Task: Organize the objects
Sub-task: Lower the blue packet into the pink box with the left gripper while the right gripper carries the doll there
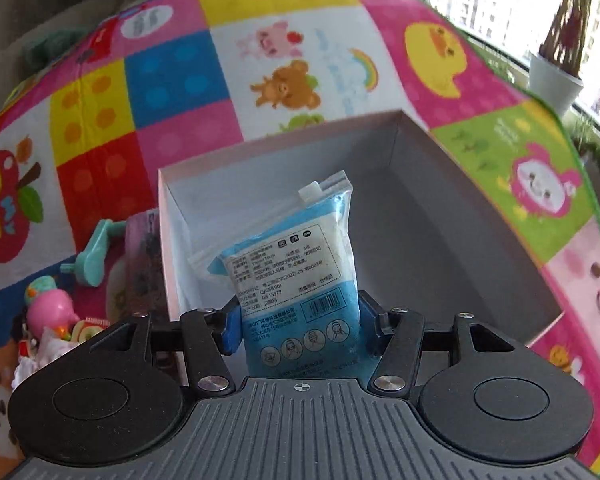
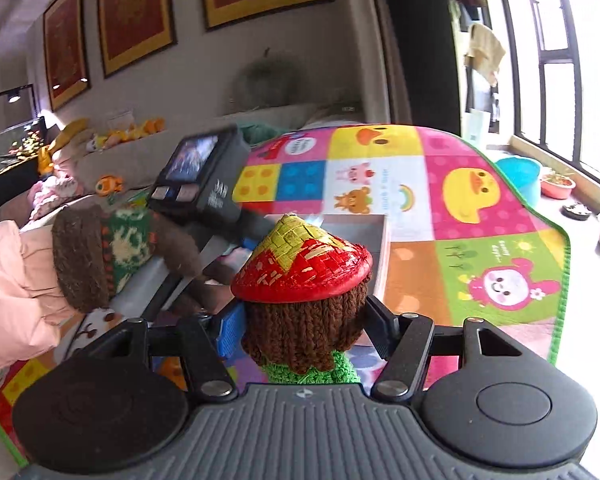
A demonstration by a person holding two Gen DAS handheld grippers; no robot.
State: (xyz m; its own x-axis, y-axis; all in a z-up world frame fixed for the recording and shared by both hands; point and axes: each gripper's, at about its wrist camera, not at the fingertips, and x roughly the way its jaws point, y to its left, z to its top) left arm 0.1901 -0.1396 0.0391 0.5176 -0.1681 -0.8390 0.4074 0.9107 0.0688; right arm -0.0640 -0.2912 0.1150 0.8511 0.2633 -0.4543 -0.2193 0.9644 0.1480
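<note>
My left gripper (image 1: 298, 320) is shut on a blue and white zip-bag packet (image 1: 296, 264) with a printed label, held upright over the inside of an open white box (image 1: 440, 240). My right gripper (image 2: 306, 326) is shut on a crocheted doll (image 2: 304, 264) with brown yarn hair, a green collar and a red and yellow straw hat, and holds it above the mat. In the right wrist view the box (image 2: 352, 228) lies just beyond the doll. The left hand-held gripper body (image 2: 204, 176) hangs over that box, carried by a hand in a brown knitted cuff (image 2: 100, 256).
A colourful cartoon play mat (image 1: 172, 80) covers the floor. Left of the box lie a teal toy (image 1: 96, 256), a pink toy (image 1: 52, 312) and other small items. A white plant pot (image 1: 556, 80) stands by the window; bowls (image 2: 556, 186) sit along the sill.
</note>
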